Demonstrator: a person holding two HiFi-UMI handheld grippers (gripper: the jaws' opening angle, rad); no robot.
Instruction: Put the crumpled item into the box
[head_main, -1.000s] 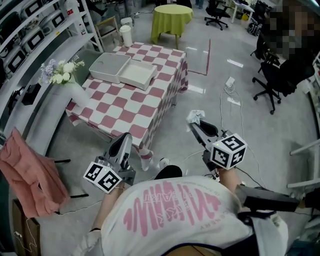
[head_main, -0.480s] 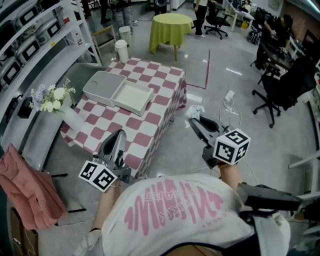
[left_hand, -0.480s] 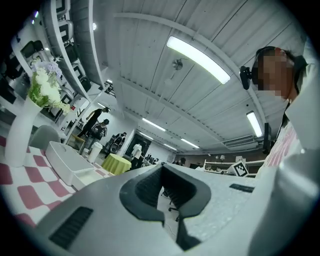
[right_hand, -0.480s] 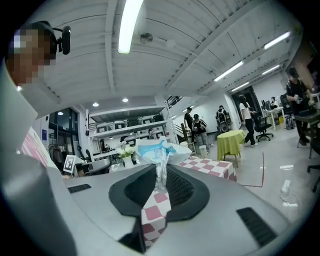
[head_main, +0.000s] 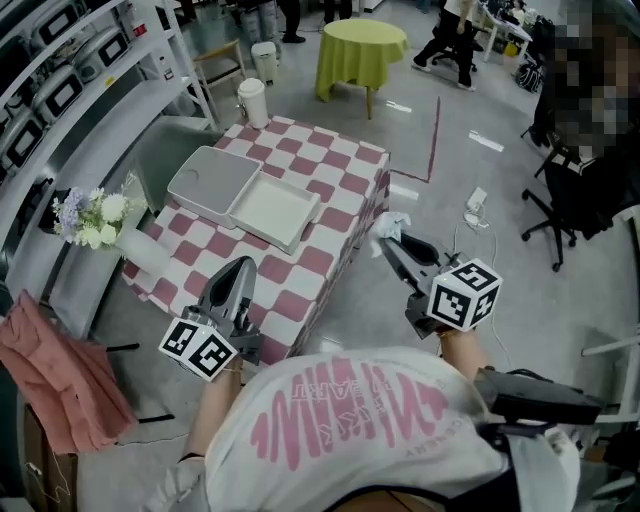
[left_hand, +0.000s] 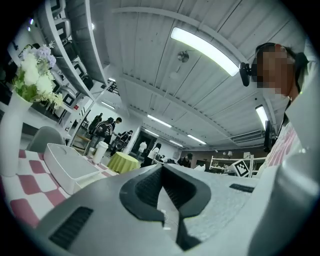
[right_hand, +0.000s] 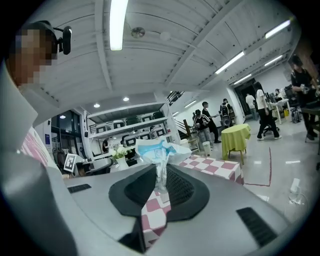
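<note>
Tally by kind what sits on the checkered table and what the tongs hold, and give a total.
Open white box: 1
Vase of flowers: 1
Crumpled item, pinched in the right tongs: 1
Things in the left tongs: 0
Total: 3

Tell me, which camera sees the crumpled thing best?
The right gripper view: the crumpled item, white with light blue, sits large in the middle, pinched by the right gripper. The head view shows it only as a small white bit at that gripper's tip. The left gripper view doesn't clearly show it.
</note>
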